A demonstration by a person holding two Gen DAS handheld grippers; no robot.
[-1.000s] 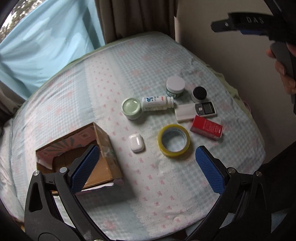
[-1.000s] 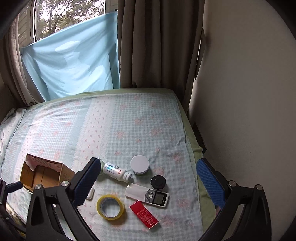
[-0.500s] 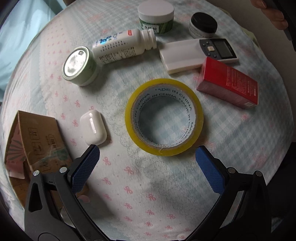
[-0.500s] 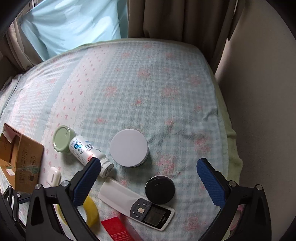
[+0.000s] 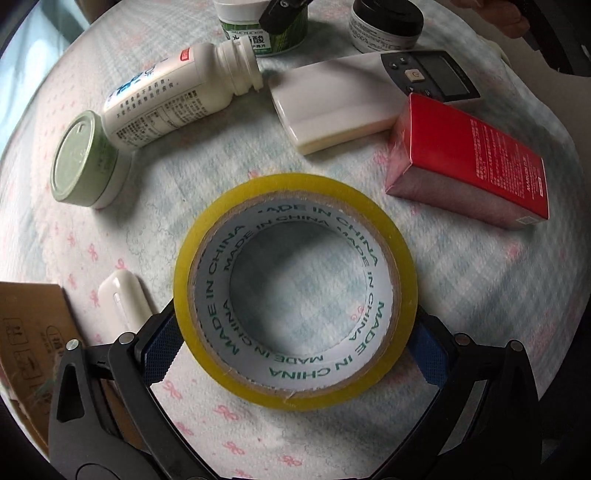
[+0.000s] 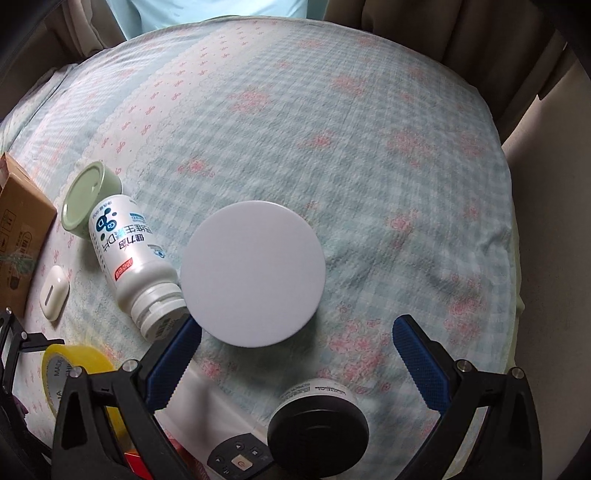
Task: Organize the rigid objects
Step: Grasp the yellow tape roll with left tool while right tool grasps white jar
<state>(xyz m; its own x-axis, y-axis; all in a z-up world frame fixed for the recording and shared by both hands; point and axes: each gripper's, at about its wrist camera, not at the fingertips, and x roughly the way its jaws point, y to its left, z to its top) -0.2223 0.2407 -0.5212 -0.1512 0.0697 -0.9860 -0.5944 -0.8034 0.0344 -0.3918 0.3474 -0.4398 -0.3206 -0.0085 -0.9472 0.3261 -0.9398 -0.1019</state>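
Three jars (image 6: pixel 253 272), one tape roll (image 5: pixel 295 291)

The bed (image 6: pixel 332 129) is covered by a pale blue checked sheet (image 5: pixel 461 277) printed with pink bows and floral motifs. A band of white scalloped trim (image 6: pixel 122 125) runs across the sheet. Brown curtains (image 6: pixel 424 26) hang behind the bed. A light blue cloth (image 6: pixel 218 9) hangs between the curtains. A plain beige wall (image 6: pixel 546 184) borders the bed's right side.
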